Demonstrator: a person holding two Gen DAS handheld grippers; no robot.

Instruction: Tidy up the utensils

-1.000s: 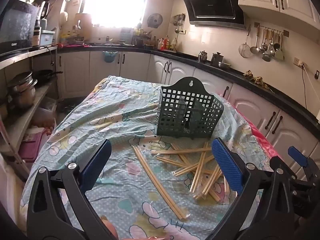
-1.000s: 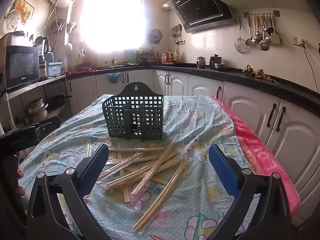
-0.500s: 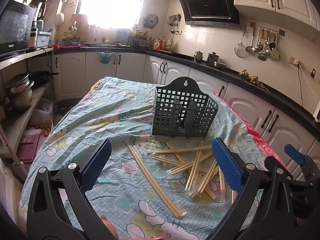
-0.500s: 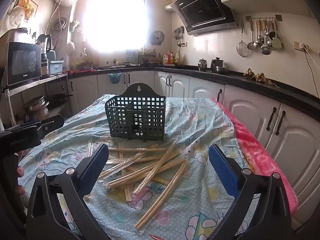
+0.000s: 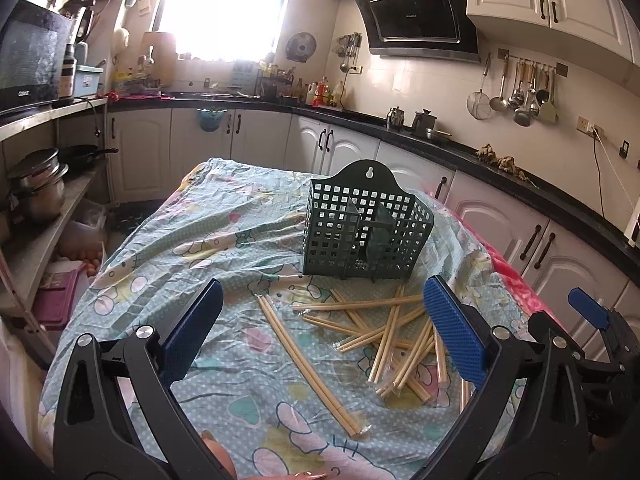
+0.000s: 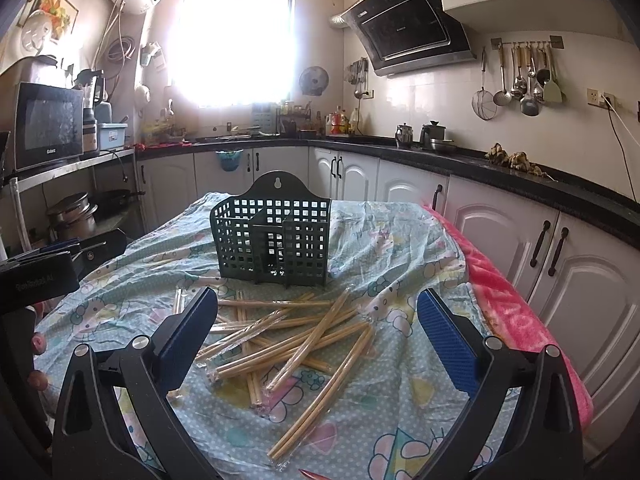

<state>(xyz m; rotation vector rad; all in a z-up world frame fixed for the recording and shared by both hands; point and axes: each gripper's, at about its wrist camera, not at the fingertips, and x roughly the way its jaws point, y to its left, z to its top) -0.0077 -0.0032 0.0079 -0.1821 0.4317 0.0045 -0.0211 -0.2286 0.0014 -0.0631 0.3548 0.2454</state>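
A dark green slotted utensil basket [image 5: 366,228] [image 6: 276,236] stands upright on a table covered by a patterned cloth [image 5: 192,248] [image 6: 400,240]. In front of it lies a loose pile of wrapped wooden chopsticks [image 5: 384,332] [image 6: 288,340]. My left gripper [image 5: 324,320] hovers open above the near side of the pile, nothing between its blue pads [image 5: 454,330]. My right gripper [image 6: 318,332] is open too, above the pile, with bare blue pads [image 6: 446,338]. The right gripper also shows at the right edge of the left wrist view.
Kitchen cabinets and a black counter [image 6: 520,184] curve round the back and right. A pink towel [image 6: 516,304] lies under the cloth at the table's right edge. Shelves with pots [image 5: 36,192] stand left. The left gripper's body [image 6: 40,280] and fingers holding it fill the right wrist view's left edge.
Both grippers have drifted slightly; the basket and chopsticks sit a little differently in each view. Neither gripper has changed its opening and nothing on the table has moved.
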